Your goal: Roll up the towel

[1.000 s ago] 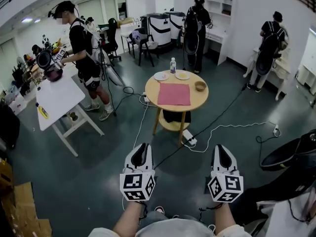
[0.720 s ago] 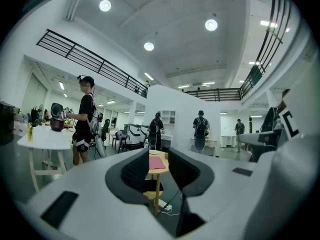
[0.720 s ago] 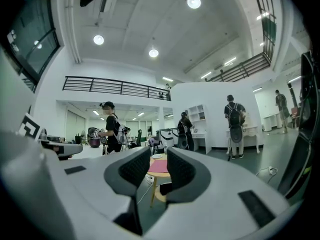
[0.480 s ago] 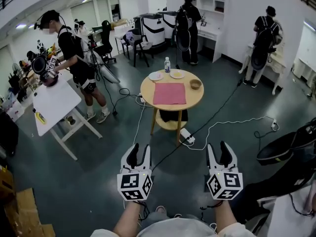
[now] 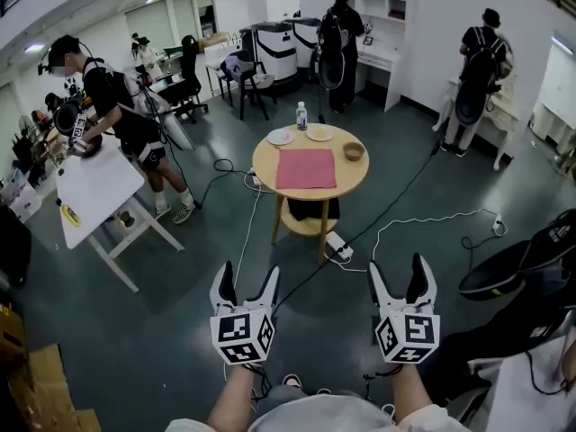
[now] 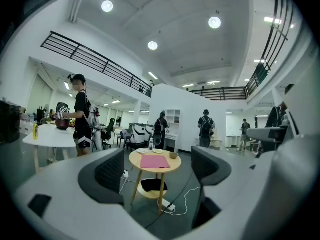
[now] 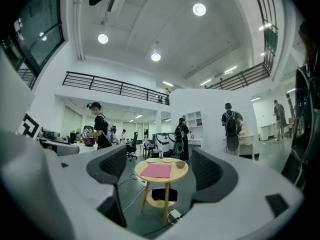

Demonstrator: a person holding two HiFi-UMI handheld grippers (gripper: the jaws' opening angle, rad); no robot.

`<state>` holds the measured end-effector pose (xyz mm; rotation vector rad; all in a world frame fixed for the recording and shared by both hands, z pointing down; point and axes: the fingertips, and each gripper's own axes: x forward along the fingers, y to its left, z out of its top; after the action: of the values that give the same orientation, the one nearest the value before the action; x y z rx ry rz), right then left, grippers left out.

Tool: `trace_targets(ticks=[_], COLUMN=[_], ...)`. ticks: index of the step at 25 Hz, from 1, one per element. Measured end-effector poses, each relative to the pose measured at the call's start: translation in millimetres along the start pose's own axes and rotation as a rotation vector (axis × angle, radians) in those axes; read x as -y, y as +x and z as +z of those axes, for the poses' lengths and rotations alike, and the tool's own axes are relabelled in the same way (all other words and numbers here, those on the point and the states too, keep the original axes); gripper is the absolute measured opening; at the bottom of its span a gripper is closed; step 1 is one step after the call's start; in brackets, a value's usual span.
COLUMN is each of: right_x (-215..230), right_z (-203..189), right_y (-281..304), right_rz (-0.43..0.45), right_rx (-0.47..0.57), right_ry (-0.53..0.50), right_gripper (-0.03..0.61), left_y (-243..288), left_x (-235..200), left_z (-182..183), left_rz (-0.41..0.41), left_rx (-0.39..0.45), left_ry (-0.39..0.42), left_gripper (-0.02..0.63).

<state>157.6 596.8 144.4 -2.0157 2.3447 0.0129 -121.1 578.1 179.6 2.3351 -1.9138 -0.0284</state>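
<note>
A pink towel (image 5: 305,168) lies flat on a round wooden table (image 5: 267,171) in the middle of the room, well ahead of me; it also shows as the towel (image 6: 154,161) in the left gripper view and the towel (image 7: 157,171) in the right gripper view. My left gripper (image 5: 245,281) and right gripper (image 5: 399,274) hang side by side in front of me, far short of the table. Both have just been opening. Their jaws stand spread with nothing between them.
On the table stand a water bottle (image 5: 301,115), two plates (image 5: 282,137) and a small bowl (image 5: 353,151). A power strip (image 5: 339,247) and cables (image 5: 423,220) lie on the floor by the table. A white table (image 5: 94,182) with a person stands left; other people stand at the back.
Both grippers went from shut to open over the three frames. The view has shifted slightly, and the person at the left table has leaned further over it.
</note>
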Motion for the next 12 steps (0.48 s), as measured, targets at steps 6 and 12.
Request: trace_targets(ticks=[6,12], right_x=[0.5,-2.8], right_z=[0.0,-2.9], right_y=[2.1,7.0], right_rz=[-0.033,-0.044], right_rx=[0.016,0.014], right_ry=[-0.01,-0.01], right_gripper=[0.503,0.543], left_y=[-0.7,2.3], left_x=[-7.3,-15.3], left_z=[2.9,4.4], left_rz=[0.024,0.04], left_rx=[0.015,0.017], left_ry=[0.013,0.035], left_gripper=[0.496,0.539])
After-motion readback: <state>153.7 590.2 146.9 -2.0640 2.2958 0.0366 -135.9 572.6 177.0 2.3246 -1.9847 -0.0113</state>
